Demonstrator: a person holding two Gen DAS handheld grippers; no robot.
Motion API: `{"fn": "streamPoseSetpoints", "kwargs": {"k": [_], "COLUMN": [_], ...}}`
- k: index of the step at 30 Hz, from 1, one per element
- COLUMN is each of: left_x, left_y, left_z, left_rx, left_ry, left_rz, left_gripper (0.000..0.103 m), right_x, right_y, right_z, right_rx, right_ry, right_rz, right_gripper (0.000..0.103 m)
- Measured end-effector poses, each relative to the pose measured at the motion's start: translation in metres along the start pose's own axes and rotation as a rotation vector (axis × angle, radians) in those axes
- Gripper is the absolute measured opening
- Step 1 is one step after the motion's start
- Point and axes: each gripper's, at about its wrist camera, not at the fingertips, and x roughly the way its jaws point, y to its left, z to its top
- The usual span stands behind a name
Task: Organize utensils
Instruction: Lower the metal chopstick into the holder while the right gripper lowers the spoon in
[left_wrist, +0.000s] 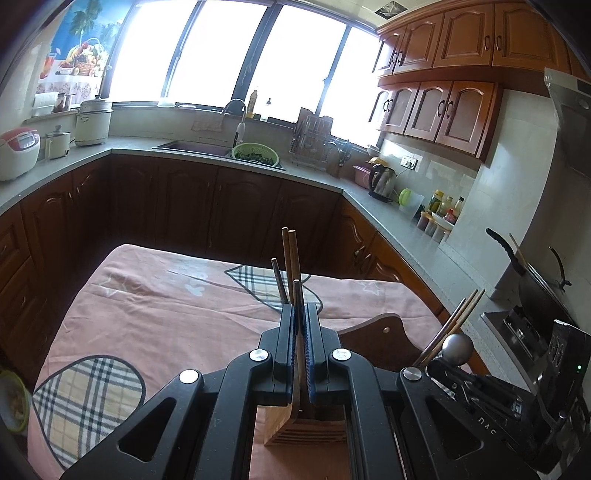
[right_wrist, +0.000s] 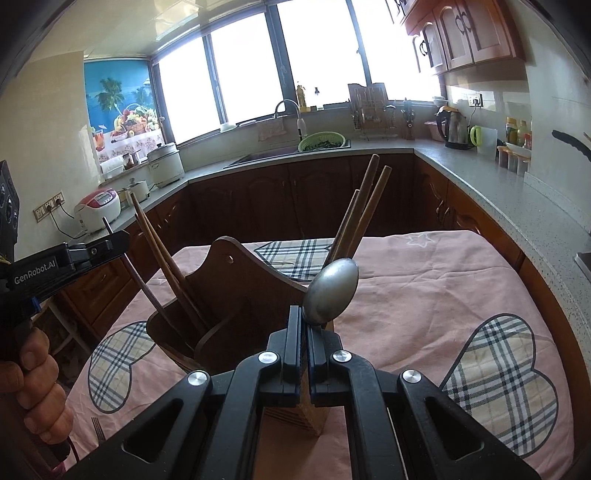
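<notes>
Pink tablecloth (right_wrist: 424, 295); "GenRobot.AI" on left gripper (right_wrist: 122, 236), chopsticks (left_wrist: 291, 266) between fingers.

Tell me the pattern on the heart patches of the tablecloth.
Plaid check, cream with dark lines, on the heart patches; clearest in the right wrist view.

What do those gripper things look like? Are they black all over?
Mostly black. The left gripper and right gripper each have two flat black fingers with blue ribbed pads inside, joined to angular black link arms with triangular cut-outs and round silver bolts. From the right wrist view, the left one's side reads "GenRobot.AI" in white letters, and a bare hand wraps its black handle. No sleeve shows.
</notes>
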Motion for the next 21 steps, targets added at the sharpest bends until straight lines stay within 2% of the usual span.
{"fn": "streamPoseSetpoints", "kwargs": {"k": [21], "left_x": [0.0093], "left_y": [-0.0018], "left_z": [-0.0003], "left_rx": [-0.014], "left_ry": [0.020], "left_rz": [0.027], "left_gripper": [0.005], "right_x": [0.0051], "right_y": [-0.0050], "right_z": [-0.0006], "right_rx": [0.040], "right_ry": [0.019], "right_rz": [0.021], "right_gripper": [0.002]}}
